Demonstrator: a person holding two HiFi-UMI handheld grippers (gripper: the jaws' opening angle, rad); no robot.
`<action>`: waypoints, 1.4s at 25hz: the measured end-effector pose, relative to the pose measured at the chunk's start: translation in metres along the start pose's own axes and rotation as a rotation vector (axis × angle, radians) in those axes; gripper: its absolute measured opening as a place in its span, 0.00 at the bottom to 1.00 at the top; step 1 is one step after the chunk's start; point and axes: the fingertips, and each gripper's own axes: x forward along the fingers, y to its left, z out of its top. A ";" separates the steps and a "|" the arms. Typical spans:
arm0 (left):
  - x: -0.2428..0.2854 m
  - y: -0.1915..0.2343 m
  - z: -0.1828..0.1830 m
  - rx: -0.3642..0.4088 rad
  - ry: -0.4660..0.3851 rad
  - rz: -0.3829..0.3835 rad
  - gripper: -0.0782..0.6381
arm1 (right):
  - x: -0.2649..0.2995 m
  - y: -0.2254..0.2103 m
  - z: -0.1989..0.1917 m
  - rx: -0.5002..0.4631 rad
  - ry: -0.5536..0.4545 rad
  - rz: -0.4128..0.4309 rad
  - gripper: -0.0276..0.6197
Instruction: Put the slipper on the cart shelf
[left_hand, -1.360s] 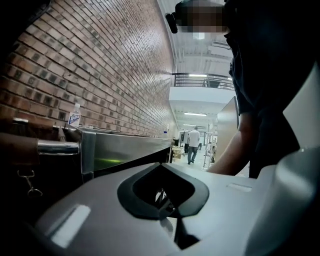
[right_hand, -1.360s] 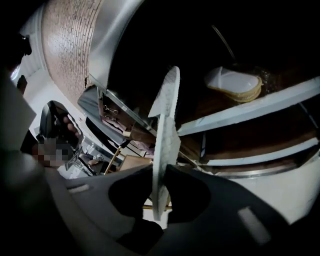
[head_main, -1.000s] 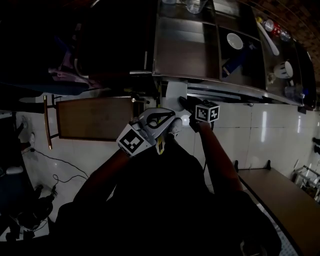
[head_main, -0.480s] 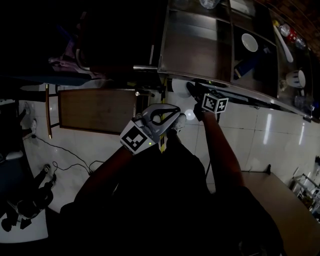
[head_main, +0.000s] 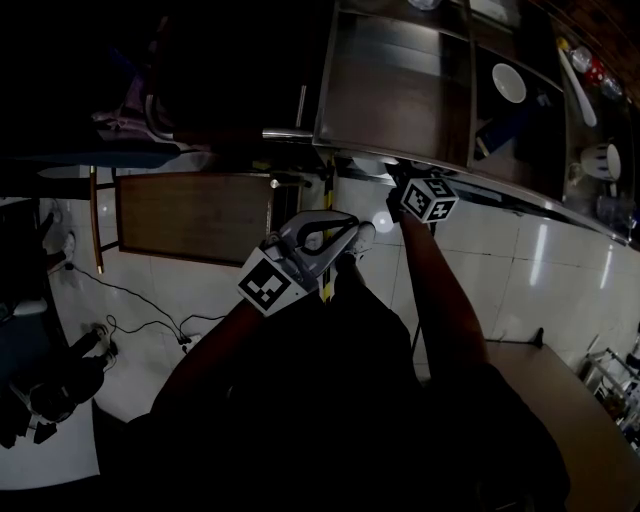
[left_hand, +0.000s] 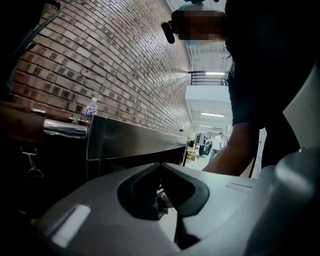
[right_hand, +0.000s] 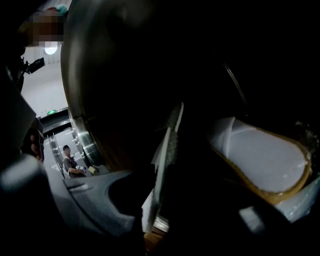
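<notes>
Right gripper view: the right gripper (right_hand: 160, 200) has its jaws closed on the thin edge of a white slipper (right_hand: 169, 150), which stands on edge between them with its ribbed sole showing. Just beside it, at right, lies a second slipper (right_hand: 260, 162) with a pale insole and a tan rim. The space around both is dark, and whether the held slipper touches a shelf cannot be told. Left gripper view: the left gripper (left_hand: 161, 167) has its jaws brought together with nothing between them. Beyond it are the steel edge of the cart (left_hand: 130, 137), a round handle bar (left_hand: 65, 128), a water bottle (left_hand: 91, 106) on the cart top, a brick wall (left_hand: 110, 60) and, further off, a lit hall. Head view: the right gripper (head_main: 392, 183) reaches in below the cart's steel top (head_main: 400, 100), its marker cube just outside the edge. The left gripper (head_main: 345, 232) is held near the body, apart from the cart. A white bowl (head_main: 508, 82) sits in one of the compartments on the cart top. The floor (head_main: 520, 260) is of pale glossy tiles; a brown wooden panel (head_main: 190, 215) stands to the left of the grippers, cables (head_main: 130, 325) trail on the floor below it, and a wooden table (head_main: 560, 400) shows at lower right.
</notes>
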 end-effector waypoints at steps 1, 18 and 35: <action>0.000 0.000 -0.001 -0.003 0.003 0.003 0.11 | 0.001 -0.003 0.001 -0.012 -0.008 -0.016 0.16; 0.001 0.003 -0.003 -0.007 0.005 0.018 0.11 | -0.005 -0.025 0.031 -0.282 -0.037 -0.244 0.54; -0.016 0.007 0.018 0.037 -0.056 -0.013 0.11 | -0.074 0.061 0.026 -0.323 -0.002 -0.122 0.54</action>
